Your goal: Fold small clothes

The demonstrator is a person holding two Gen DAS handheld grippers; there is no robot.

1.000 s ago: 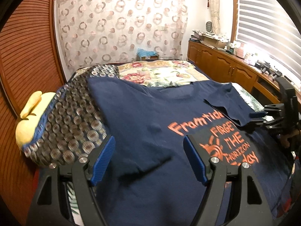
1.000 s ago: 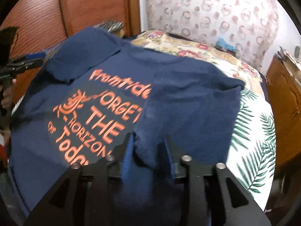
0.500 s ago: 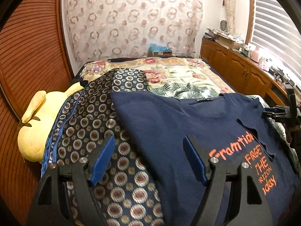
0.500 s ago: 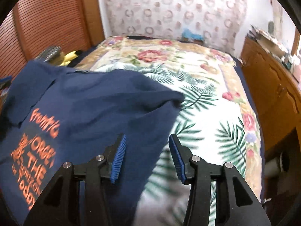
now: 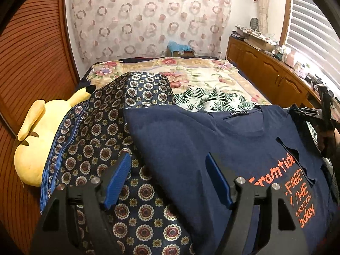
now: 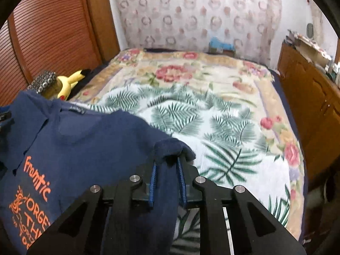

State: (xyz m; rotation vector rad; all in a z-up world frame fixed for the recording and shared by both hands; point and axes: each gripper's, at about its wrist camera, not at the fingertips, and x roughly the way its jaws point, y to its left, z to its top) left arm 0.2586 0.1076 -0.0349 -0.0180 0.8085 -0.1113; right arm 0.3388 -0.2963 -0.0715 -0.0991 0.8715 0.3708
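Observation:
A navy T-shirt [image 5: 191, 144] with orange lettering lies face up on the bed, both sleeves folded inward over the chest. My left gripper [image 5: 167, 180] is open and empty, hovering over the shirt's left edge where it meets a patterned pillow. My right gripper [image 6: 166, 182] is shut on the T-shirt's right shoulder edge [image 6: 167, 146], bunching the cloth between the blue pads. The right gripper also shows at the far right of the left wrist view [image 5: 306, 112], at the shirt's corner.
A navy patterned pillow [image 5: 110, 127] and a yellow plush toy [image 5: 40, 136] lie left of the shirt. A floral and palm-leaf blanket [image 6: 212, 110] covers the bed beyond. Wooden cabinets [image 5: 274, 72] run along the right wall, a slatted wooden wall on the left.
My right gripper let go of the folded right sleeve, opened, then shut on the shirt's right shoulder edge. My left gripper drew back to the left, staying open.

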